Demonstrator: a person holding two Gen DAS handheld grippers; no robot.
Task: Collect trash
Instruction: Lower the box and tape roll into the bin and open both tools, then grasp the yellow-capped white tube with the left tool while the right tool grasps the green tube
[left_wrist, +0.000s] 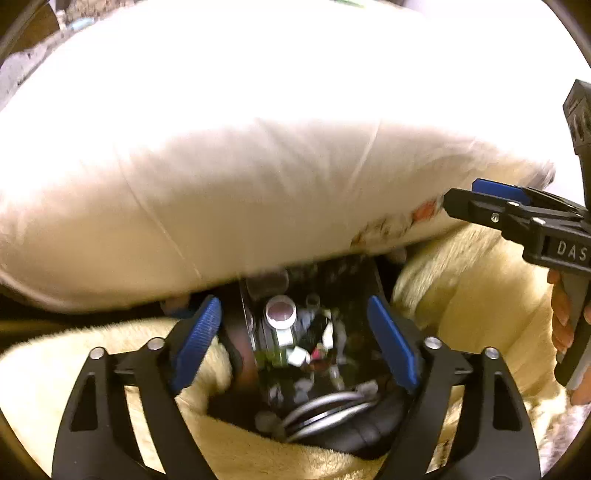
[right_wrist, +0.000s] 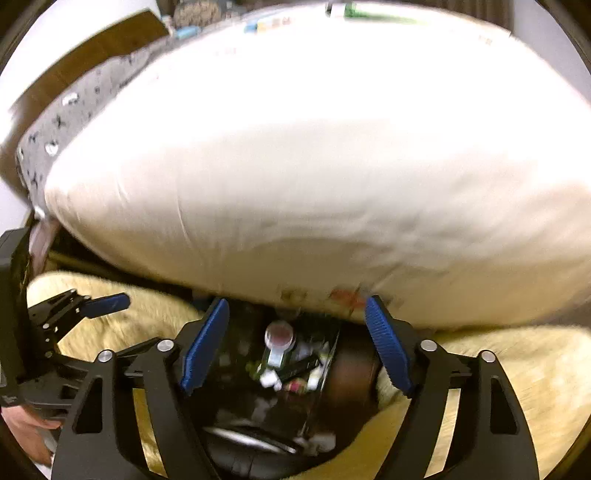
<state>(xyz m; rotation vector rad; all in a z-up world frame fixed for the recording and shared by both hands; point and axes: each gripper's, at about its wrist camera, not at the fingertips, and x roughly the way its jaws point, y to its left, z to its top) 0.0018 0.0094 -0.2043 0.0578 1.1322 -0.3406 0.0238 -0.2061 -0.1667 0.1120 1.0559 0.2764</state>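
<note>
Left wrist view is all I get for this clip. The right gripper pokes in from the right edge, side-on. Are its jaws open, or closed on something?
Observer: Open. In the right wrist view the right gripper has its blue pads spread wide with nothing between them.
Operator: There's a blurry grey patch past the pillow's far left corner. What is it?
Observer: A grey cloth printed with dark stars. It runs along the left edge of the white pillow.
</note>
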